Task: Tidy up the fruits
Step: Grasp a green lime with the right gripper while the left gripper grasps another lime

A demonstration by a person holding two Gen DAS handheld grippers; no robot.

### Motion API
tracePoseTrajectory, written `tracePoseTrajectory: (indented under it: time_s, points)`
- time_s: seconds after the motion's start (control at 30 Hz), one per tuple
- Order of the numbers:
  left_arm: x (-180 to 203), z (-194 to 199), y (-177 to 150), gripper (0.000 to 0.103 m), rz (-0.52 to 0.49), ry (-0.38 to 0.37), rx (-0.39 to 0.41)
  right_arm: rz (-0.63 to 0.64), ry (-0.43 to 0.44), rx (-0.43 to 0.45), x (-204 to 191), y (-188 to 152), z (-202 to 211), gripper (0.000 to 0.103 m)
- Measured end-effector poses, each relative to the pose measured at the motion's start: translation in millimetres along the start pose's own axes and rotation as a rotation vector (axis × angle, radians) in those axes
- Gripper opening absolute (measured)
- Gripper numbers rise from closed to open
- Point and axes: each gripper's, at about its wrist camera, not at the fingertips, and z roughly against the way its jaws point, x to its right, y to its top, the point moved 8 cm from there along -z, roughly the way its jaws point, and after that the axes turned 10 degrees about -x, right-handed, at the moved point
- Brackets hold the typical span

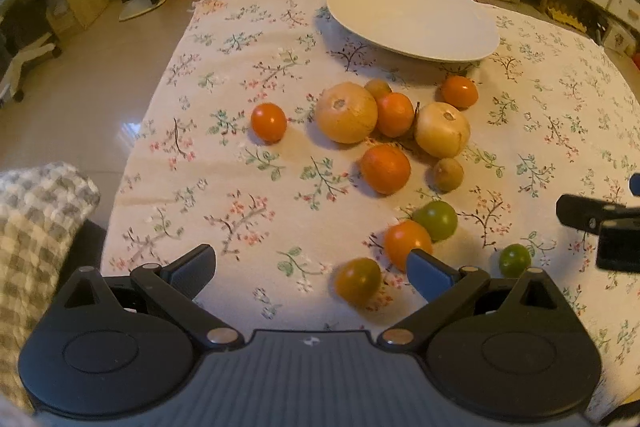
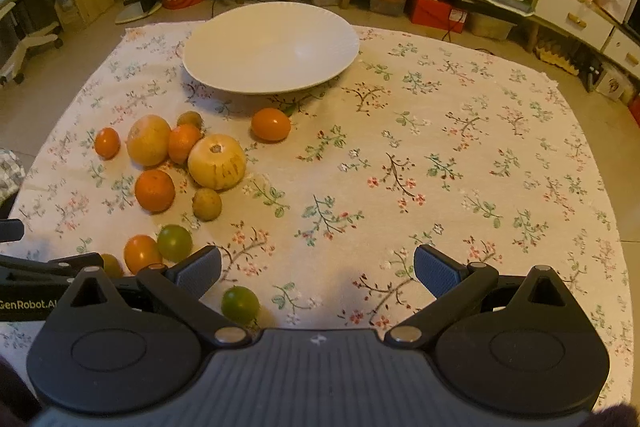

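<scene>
Both tools spread apart, smooth round fruits (image 1: 386, 169), glossy white plate (image 2: 240, 67), floral cloth (image 2: 440, 167)

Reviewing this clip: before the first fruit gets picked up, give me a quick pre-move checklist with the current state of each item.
1. Plate empty and ready for fruit: ok.
2. Left claw open, nothing held: ok.
3. Right claw open, nothing held: ok.
4. All fruit on the cloth, none near the edge: ok.
5. Nearest pick free to grasp: not ok for the left claw; the orange tomato touches the green tomato. The lone green tomato by the right claw stands apart: ok.
6. Claws clear of each other: cannot tell; the right claw shows at the edge of the left view, close by.
</scene>
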Motion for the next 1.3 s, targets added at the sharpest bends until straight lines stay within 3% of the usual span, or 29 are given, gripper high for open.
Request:
tracePoseTrajectory:
  time_s: [0.13,0.23,0.33,0.53,0.77,0.97,1.17,1.3]
  points:
    - [5,2,4,0.088,-0.079,-0.016,0.023,-0.02,0.045,-0.029,3,4,-6,0.102]
    - [15,1,5,0.088,-0.161,-0.044,0.062,-0.016,0.08,-0.051,3,1,-12,0.094]
    - [19,-3,6,0.087,-0.226,-0.015,0.097,0.0,0.124,-0.068,0,-5,-18,0.091]
    - [28,-9,6,0.081,-0.282,-0.137,0.105,0.049,0.185,-0.073,-7,-13,-24,0.089]
    - [40,-10,5,0.069,-0.374,-0.26,0.186,0.141,0.254,-0.016,-11,-26,-33,0.089]
    - [53,-17,1,0.058,-0.469,-0.293,0.206,0.14,0.287,0.099,-7,-32,-32,0.091]
    - [63,-26,4,0.048,-0.477,-0.338,0.196,0.236,0.311,0.063,-21,-43,-39,0.091]
    - [70,-29,7,0.04,-0.482,-0.359,0.193,0.267,0.332,0.061,-25,-45,-35,0.085]
